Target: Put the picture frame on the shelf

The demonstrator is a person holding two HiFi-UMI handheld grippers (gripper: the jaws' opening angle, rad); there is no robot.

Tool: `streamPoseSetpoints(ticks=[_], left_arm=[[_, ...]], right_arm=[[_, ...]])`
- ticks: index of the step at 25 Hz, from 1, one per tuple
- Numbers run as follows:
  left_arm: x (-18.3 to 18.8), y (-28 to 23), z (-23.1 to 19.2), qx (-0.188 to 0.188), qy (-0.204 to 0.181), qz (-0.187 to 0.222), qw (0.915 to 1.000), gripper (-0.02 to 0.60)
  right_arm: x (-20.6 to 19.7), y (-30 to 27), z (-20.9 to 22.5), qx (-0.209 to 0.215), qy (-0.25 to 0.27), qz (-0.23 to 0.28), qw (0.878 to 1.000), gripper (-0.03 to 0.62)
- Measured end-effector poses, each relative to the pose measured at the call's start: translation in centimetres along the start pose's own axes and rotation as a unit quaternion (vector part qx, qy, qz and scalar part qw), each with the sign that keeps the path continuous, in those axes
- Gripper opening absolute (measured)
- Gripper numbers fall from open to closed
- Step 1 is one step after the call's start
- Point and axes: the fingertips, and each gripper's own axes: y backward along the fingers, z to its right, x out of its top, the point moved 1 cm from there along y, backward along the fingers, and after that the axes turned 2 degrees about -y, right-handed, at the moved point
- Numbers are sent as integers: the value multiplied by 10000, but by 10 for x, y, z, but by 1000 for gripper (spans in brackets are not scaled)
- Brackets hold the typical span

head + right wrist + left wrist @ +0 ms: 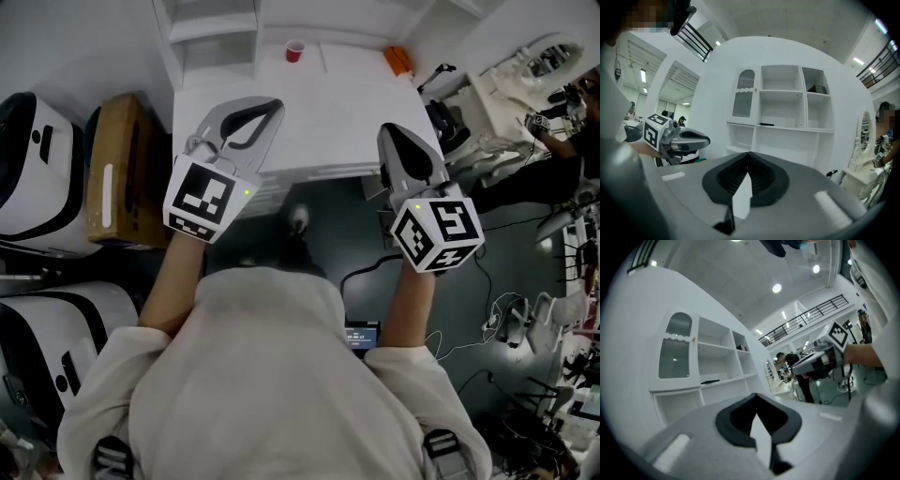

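Right gripper view faced a white shelf unit (758,108) with open compartments. Below the head camera, a white bench (319,112) stood before it, and a brown cardboard box (117,169) sat on the floor to the bench's left. The left tongs (272,108) and right tongs (387,133) were held over the bench's near edge, both pressed together on nothing. Their marker cubes (202,199) bore black-and-white square patterns, no words. A small lit screen (362,335) showed characters too small to read. A red cup (294,51) stood at the bench's far side. A flat dark thing (766,124) lay on a shelf board; whether it was the picture frame could not be told.
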Motion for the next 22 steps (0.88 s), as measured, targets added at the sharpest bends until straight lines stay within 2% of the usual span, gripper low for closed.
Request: streamPoseSetpoints(ticks=[12, 22], left_arm=[[12, 0, 20, 81, -78, -75, 9999, 2], [26, -30, 25, 317, -103, -217, 9992, 2]], right_arm=[[-15, 19, 18, -183, -53, -139, 9997, 8], [-3, 16, 55, 46, 21, -91, 9999, 8]])
